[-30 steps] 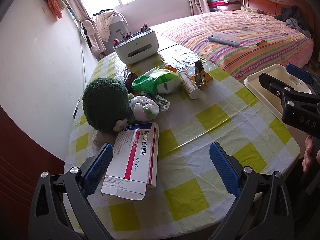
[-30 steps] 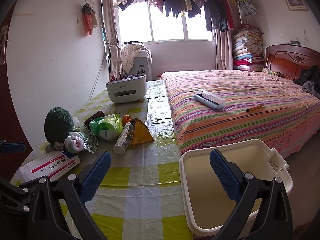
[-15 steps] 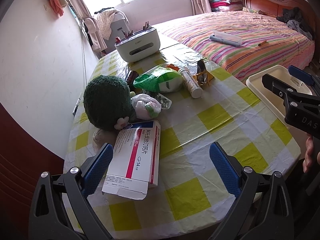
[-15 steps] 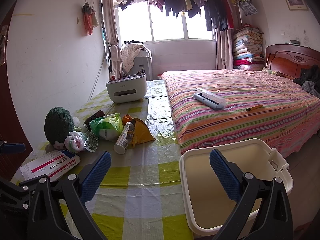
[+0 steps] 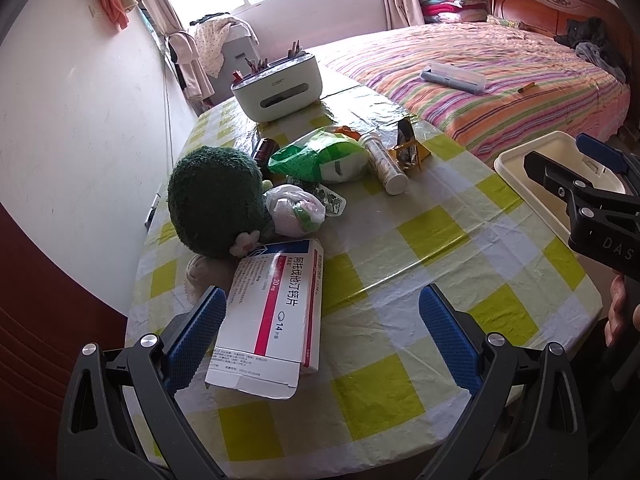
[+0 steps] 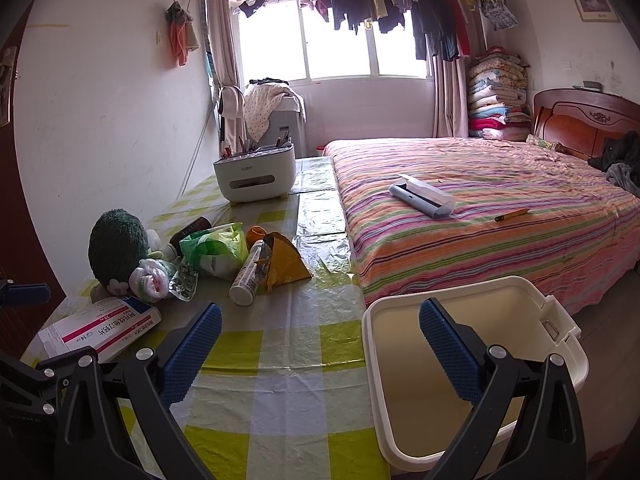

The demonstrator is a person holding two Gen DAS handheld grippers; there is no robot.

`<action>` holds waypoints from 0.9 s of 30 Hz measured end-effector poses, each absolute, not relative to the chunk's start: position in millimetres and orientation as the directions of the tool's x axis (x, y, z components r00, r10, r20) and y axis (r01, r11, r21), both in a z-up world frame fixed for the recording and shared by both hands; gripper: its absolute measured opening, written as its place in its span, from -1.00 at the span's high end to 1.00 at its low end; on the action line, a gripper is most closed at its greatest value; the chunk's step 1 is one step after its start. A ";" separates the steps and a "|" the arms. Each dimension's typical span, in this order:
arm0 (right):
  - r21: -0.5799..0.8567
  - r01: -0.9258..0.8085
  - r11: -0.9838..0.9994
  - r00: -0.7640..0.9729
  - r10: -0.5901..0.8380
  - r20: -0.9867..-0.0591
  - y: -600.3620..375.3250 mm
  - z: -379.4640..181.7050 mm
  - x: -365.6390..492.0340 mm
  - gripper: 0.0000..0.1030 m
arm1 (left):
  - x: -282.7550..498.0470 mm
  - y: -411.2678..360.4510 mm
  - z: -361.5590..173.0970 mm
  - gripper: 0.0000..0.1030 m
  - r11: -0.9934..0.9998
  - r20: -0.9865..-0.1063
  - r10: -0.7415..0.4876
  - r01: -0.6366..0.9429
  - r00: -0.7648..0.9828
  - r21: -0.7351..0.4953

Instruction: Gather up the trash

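Note:
Trash lies on a yellow-checked table [image 5: 436, 236]: a white and pink medicine box [image 5: 276, 312] [image 6: 100, 326], a knotted white bag [image 5: 294, 216] [image 6: 150, 280], a green and white bag [image 5: 320, 156] [image 6: 216, 246], a white tube [image 5: 386, 166] [image 6: 248, 278], a yellow wrapper [image 5: 408, 150] [image 6: 284, 264] and a foil blister [image 5: 330, 202]. My left gripper [image 5: 320, 316] hangs open over the table's near edge, its left finger beside the box. The right gripper [image 6: 320, 340] is open between the table and a cream bin [image 6: 480, 368] [image 5: 532, 168]. Nothing is held.
A dark green plush toy [image 5: 216, 208] and a brown bottle [image 5: 266, 150] sit by the trash. A white organiser box [image 5: 278, 90] stands at the table's far end. The striped bed [image 6: 480, 208] runs along the right. A wall borders the left.
The left gripper has drifted slightly nearer the medicine box; the scene has shifted a little in its view. The right gripper's view is almost unchanged.

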State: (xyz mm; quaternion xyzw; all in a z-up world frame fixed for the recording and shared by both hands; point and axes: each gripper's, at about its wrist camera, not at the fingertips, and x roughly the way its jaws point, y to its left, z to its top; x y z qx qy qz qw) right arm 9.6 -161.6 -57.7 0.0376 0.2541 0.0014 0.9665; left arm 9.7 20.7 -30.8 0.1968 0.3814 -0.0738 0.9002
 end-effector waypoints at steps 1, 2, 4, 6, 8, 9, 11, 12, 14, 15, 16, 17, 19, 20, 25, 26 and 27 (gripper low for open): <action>0.072 0.016 0.997 0.870 0.022 -0.492 -160.8 -58.2 10.2 -0.88 | 10.0 21.2 -30.9 -0.86 0.912 -0.717 0.017 0.283 0.697 0.297; 0.071 0.015 0.997 0.869 0.022 -0.494 -160.4 -58.5 10.3 -0.88 | 10.4 22.0 -31.2 -0.86 0.913 -0.717 0.016 0.283 0.696 0.295; 0.067 0.015 0.998 0.868 0.020 -0.496 -159.9 -58.9 11.0 -0.88 | 11.2 24.4 -31.6 -0.86 0.915 -0.721 0.011 0.283 0.693 0.286; 0.064 0.014 0.998 0.867 0.020 -0.498 -158.8 -59.3 12.1 -0.88 | 12.4 27.3 -31.2 -0.86 0.920 -0.726 0.001 0.285 0.687 0.271; 0.063 0.014 0.998 0.866 0.019 -0.499 -158.2 -59.6 12.4 -0.88 | 13.3 30.3 -31.2 -0.86 0.923 -0.731 -0.007 0.285 0.682 0.258; 0.061 0.014 0.998 0.866 0.018 -0.500 -157.5 -59.9 12.8 -0.88 | 14.1 32.1 -30.9 -0.86 0.926 -0.734 -0.012 0.284 0.679 0.248; 0.058 0.011 0.998 0.865 0.020 -0.502 -156.2 -60.6 13.5 -0.88 | 15.4 35.5 -30.9 -0.86 0.930 -0.738 -0.019 0.284 0.674 0.235; 0.057 0.010 0.998 0.864 0.019 -0.503 -155.5 -60.8 13.8 -0.88 | 15.8 36.9 -30.8 -0.86 0.931 -0.739 -0.021 0.283 0.674 0.231; 0.056 0.008 0.998 0.863 0.021 -0.504 -153.2 -61.3 15.3 -0.88 | 17.0 40.3 -30.9 -0.86 0.933 -0.738 -0.019 0.277 0.674 0.229; 0.055 0.006 0.998 0.863 0.023 -0.504 -151.9 -61.5 15.8 -0.88 | 17.9 42.5 -30.9 -0.86 0.935 -0.738 -0.018 0.273 0.674 0.227; 0.052 0.004 0.999 0.863 0.023 -0.504 -150.4 -62.0 16.3 -0.88 | 18.9 44.6 -30.8 -0.86 0.937 -0.739 -0.019 0.270 0.674 0.223; 0.049 0.002 0.999 0.863 0.023 -0.505 -149.4 -62.2 16.6 -0.88 | 19.9 47.3 -30.9 -0.86 0.939 -0.740 -0.020 0.267 0.672 0.217; 0.044 -0.003 0.999 0.861 0.025 -0.508 -146.6 -63.1 17.9 -0.88 | 21.7 52.5 -31.3 -0.86 0.944 -0.743 -0.025 0.262 0.669 0.203; 0.041 -0.005 0.999 0.861 0.026 -0.508 -145.2 -63.5 18.6 -0.88 | 22.8 55.3 -31.2 -0.86 0.946 -0.745 -0.029 0.260 0.666 0.195; 0.044 -0.016 0.999 0.861 0.036 -0.508 -141.6 -64.0 20.8 -0.88 | 32.2 74.2 -28.8 -0.86 0.956 -0.745 -0.033 0.237 0.667 0.170; 0.046 -0.021 0.999 0.860 0.041 -0.508 -140.8 -64.1 21.4 -0.88 | 35.4 79.1 -27.0 -0.86 0.958 -0.741 -0.033 0.232 0.671 0.168; 0.049 -0.027 0.998 0.859 0.048 -0.510 -140.3 -64.3 22.0 -0.88 | 38.1 83.4 -25.1 -0.86 0.960 -0.737 -0.034 0.227 0.675 0.164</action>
